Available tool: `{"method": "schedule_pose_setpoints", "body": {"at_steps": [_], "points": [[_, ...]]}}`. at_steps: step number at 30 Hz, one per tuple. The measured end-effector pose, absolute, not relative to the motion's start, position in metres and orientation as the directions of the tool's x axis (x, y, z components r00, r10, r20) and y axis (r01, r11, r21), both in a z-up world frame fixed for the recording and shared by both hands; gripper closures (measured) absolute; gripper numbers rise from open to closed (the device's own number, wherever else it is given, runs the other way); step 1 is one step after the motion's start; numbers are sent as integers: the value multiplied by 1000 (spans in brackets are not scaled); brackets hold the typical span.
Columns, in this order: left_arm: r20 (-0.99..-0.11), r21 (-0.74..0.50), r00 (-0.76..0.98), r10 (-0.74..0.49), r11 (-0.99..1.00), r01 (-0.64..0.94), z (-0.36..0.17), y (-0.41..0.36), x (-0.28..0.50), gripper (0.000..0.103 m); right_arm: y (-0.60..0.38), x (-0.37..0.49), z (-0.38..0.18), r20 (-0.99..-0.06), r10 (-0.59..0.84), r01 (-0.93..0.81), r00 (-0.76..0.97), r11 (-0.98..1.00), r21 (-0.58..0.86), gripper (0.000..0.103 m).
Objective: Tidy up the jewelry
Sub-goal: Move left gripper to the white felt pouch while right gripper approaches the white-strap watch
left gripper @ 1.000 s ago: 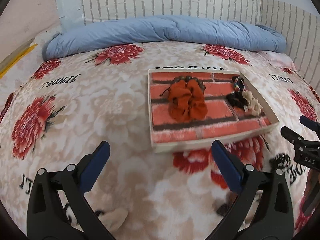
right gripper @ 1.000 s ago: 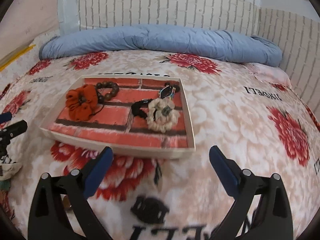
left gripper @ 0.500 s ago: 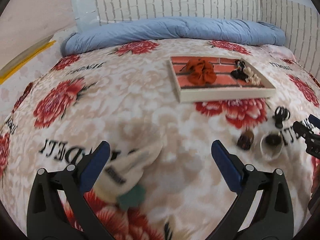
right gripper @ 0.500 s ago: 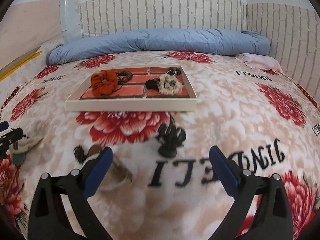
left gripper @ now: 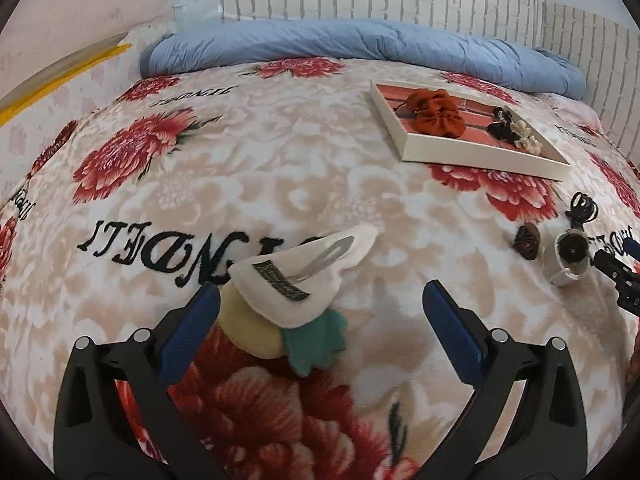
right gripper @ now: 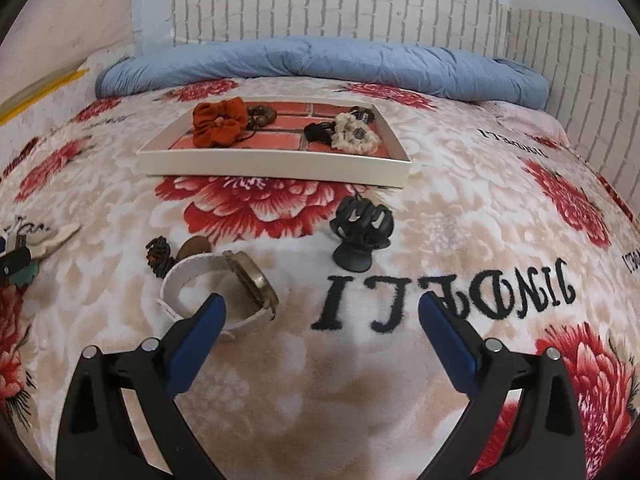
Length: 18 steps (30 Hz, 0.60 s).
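Upper centre of both frames, the tray [right gripper: 276,166] holds an orange scrunchie [right gripper: 218,120] and cream flower [right gripper: 354,134]. Felt clip [left gripper: 308,276], watch [right gripper: 224,288] and claw clip [right gripper: 362,226] remain on the bed. Left gripper [left gripper: 320,324] and right gripper [right gripper: 320,324]: fingers wide, empty.

My fingers [left gripper: 196,332] wear matt blue pads. The blanket [left gripper: 280,168] looks plush. The felt hair clip [left gripper: 304,276] carries a shiny metal snap. The claw clip [right gripper: 362,228] is glossy black plastic; the watch [right gripper: 224,292] has a white strap and brassy case.

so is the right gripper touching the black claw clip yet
Apart. The right wrist view shows bare blanket between the open right gripper and the black claw clip, which sits farther ahead toward the tray.
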State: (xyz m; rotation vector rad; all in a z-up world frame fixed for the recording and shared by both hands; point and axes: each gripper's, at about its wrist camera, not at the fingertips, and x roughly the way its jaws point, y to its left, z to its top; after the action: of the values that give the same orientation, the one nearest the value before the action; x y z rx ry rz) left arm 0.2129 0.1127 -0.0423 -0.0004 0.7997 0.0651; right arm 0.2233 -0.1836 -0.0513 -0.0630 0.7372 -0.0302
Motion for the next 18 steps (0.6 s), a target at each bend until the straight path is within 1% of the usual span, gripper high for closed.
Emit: {"method": "schedule_pose_setpoints", "body": {"at_steps": [5, 10, 18], "points": [[-731, 19, 680, 45, 999, -46, -48, 119, 219, 5, -178, 230, -57, -695, -51, -16, 717, 996, -89, 8], [-734, 25, 678, 37, 999, -28, -50, 120, 222, 5, -180, 240, -62, -718, -25, -25, 695, 998, -60, 8], [-761, -42, 648, -19, 999, -19, -58, 133, 232, 5, -172, 256, -66, -736, -13, -48, 677, 997, -62, 9]]}}
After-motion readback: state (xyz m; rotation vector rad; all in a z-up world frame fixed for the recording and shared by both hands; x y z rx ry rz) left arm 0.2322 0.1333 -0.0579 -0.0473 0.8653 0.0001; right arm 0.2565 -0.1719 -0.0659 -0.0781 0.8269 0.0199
